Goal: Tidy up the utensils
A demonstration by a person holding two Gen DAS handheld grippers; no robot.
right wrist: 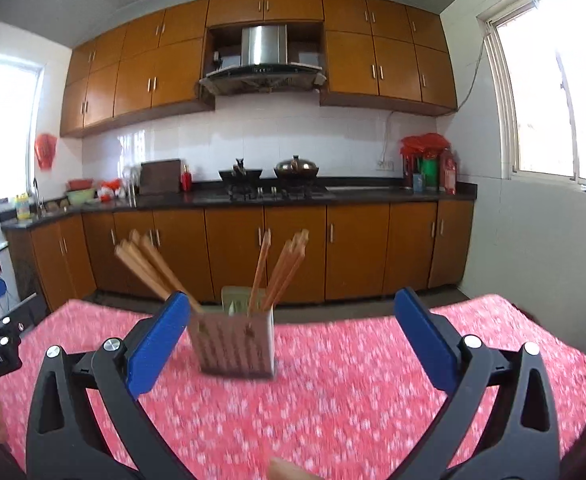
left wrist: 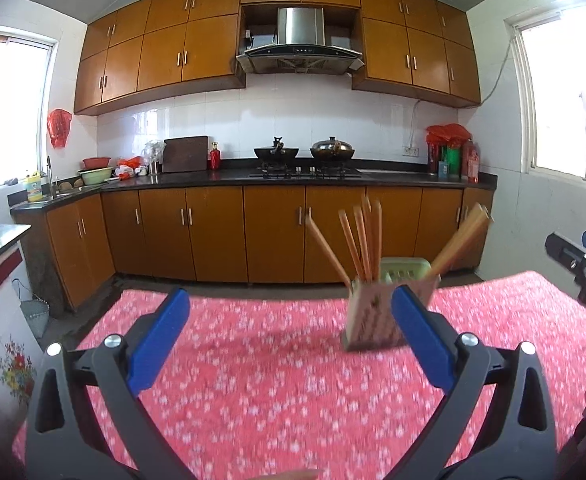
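Right wrist: blurred chopsticks (right wrist: 281, 272) splayed upright

chopsticks (right wrist: 281, 268) stand in a holder (right wrist: 235, 344) between the right gripper's (right wrist: 293, 336) spread jaws.

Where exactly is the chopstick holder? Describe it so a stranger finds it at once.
Start at the table with the red floral cloth. Near its far edge stands the chopstick holder, a square slotted box. It is the only thing standing there, with wooden chopsticks fanning out of its top.
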